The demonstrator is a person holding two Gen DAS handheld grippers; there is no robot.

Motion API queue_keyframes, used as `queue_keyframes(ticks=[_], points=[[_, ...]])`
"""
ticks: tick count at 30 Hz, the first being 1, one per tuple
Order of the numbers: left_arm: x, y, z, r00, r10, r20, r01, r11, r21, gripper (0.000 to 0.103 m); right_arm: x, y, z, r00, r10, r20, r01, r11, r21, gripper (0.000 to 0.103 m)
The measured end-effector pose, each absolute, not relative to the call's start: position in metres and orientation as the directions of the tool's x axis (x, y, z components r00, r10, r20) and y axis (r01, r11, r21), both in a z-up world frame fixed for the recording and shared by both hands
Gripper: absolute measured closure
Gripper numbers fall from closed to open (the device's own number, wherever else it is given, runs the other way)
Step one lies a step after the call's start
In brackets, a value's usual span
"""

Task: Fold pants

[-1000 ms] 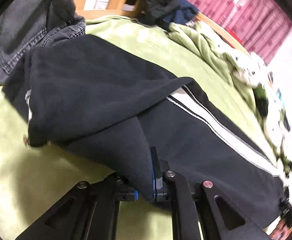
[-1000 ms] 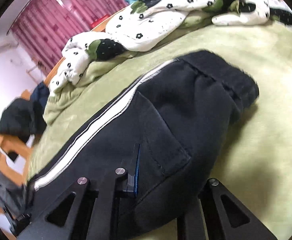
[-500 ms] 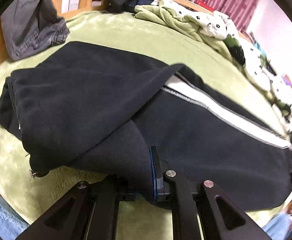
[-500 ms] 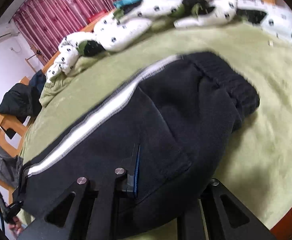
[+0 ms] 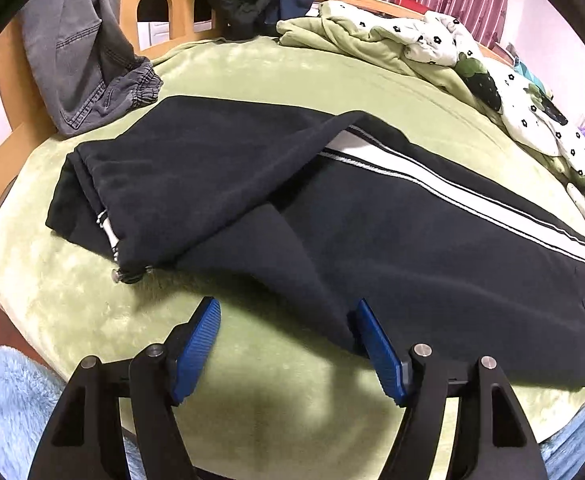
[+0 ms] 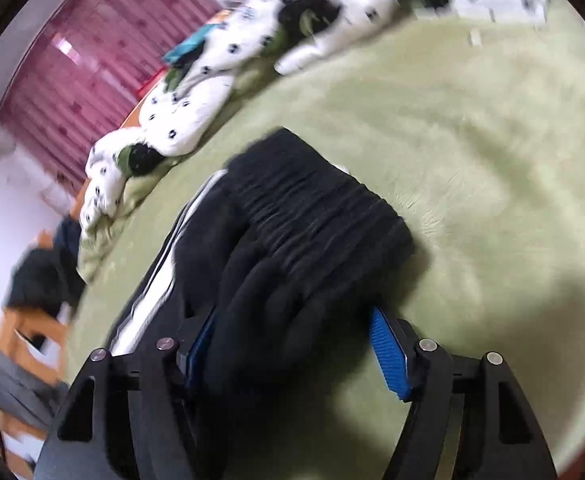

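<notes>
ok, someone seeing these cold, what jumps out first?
The black pants with a white side stripe, spread across the green blanket and filling both views. Next, the blue pads: the left gripper stands open at the pants' near edge, the right gripper open around the bunched waistband. Behind lie a spotted white quilt and grey jeans.
</notes>
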State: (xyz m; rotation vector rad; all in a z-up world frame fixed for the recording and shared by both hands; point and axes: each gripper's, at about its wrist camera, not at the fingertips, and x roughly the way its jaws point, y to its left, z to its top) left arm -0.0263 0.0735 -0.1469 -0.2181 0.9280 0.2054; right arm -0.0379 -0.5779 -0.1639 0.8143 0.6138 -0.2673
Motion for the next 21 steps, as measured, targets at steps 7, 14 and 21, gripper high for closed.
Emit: queue_keyframes(ticks=[7, 14, 21], points=[[-0.037, 0.075, -0.123, 0.618, 0.210, -0.757, -0.319, 0.948, 0.003, 0.034, -0.027, -0.586, -0.152, 0.774, -0.055, -0.631, 0.441, 0.762, 0.474, 0.053], [-0.043, 0.115, -0.120, 0.611, 0.239, -0.754, -0.375, 0.927, -0.010, 0.034, -0.075, -0.567, -0.134, 0.744, -0.160, -0.649, 0.496, 0.783, 0.376, 0.043], [-0.007, 0.149, -0.135, 0.581, 0.137, -0.802, -0.293, 0.955, -0.048, 0.085, -0.077, -0.500, -0.084, 0.718, -0.257, -0.647, 0.518, 0.818, 0.249, 0.043]])
